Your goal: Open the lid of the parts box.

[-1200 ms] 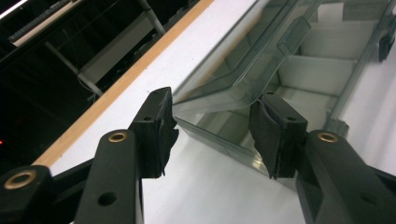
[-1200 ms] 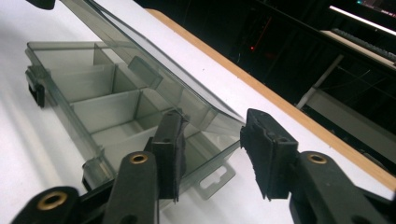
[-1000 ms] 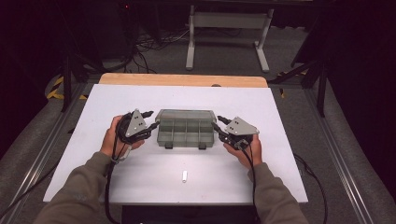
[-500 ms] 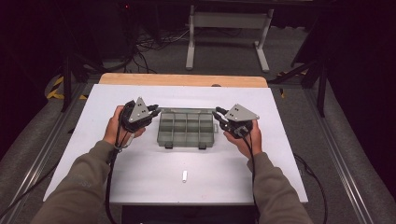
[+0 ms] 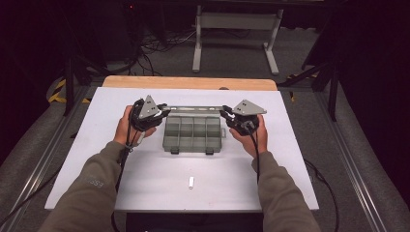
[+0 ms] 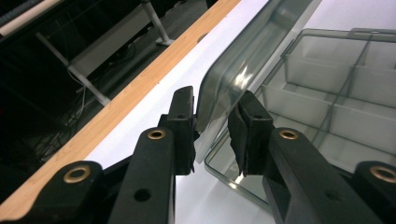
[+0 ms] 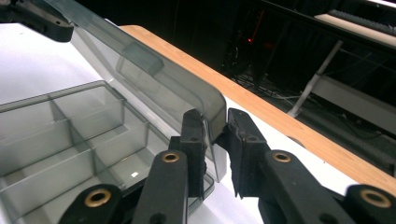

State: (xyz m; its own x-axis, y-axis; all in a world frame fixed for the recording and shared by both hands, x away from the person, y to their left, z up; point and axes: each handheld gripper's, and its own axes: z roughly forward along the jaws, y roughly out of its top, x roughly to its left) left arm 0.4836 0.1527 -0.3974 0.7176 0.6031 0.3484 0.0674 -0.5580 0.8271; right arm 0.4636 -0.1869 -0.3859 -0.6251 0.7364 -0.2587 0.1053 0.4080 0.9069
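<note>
Nearest the person, a small white piece (image 5: pixel 191 182) lies alone on the white counter (image 5: pixel 290 159), well apart from everything else. Beyond it sits the clear grey compartment box (image 5: pixel 193 135), its base flat on the counter with two latches at the near edge and empty compartments inside. The box lies between the two tongs, with its lid (image 5: pixel 193 108) raised off the base at the far side and hinged up behind it.

The left tongs (image 5: pixel 163 112) are at the lid's left end. In the left gripper view the left tongs (image 6: pixel 215 128) have the lid's corner edge (image 6: pixel 219 100) between the two black pads; the jaws have just been opening a little after closing, and are set narrow. One pad lies against the lid's outer face, while a slim gap shows on the other side, so whether both pads press I cannot tell.

The right tongs (image 5: pixel 225 114) are at the lid's right end. In the right gripper view the right tongs (image 7: pixel 215 135) are closed narrowly on the lid's rounded corner (image 7: pixel 212 109), with both pads against the plastic; these jaws have just been closing. The open base (image 7: pixel 70 135) lies to the side of the jaws, below the tilted lid.

Past the box runs the counter's wooden far edge (image 5: pixel 188 82), and behind that is a dark floor with cables and a grey metal stand (image 5: pixel 237 21).
</note>
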